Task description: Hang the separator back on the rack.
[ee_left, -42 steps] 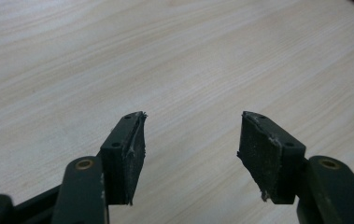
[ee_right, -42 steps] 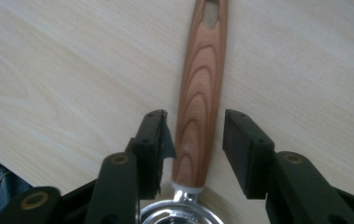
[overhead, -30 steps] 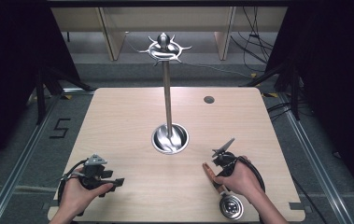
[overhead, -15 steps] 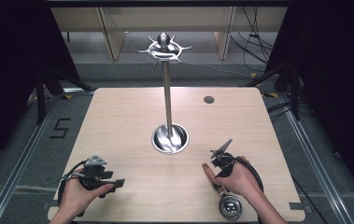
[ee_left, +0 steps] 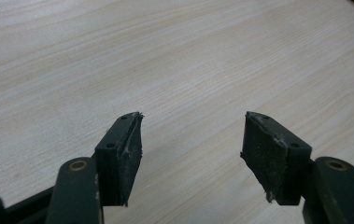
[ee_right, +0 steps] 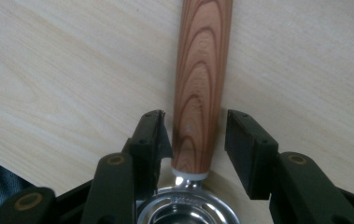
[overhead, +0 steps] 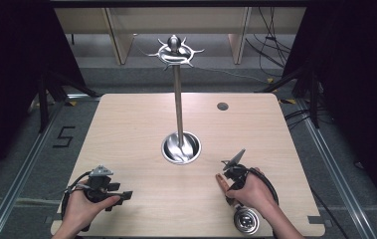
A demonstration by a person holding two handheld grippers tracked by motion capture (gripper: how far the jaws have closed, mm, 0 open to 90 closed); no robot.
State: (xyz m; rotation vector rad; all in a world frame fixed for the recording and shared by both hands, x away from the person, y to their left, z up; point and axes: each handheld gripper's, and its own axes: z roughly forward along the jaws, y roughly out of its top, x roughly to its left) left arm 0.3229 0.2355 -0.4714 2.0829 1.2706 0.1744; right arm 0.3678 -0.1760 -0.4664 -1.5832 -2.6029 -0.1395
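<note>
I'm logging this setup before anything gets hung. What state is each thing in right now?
Left gripper: open, empty, over bare table.
Right gripper: jaws either side of the wooden handle, small gaps showing, not clamped.
Strainer: lying flat at the near edge.
Stand: upright, hooks empty.

A black "5" marks the floor (overhead: 64, 137).

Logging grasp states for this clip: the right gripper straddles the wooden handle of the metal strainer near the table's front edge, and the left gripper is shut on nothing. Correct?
Not quite. The left gripper is open: the left gripper view shows its jaws wide apart over bare light wooden table. The rest holds: the right gripper straddles the wooden handle of the metal strainer.
</note>
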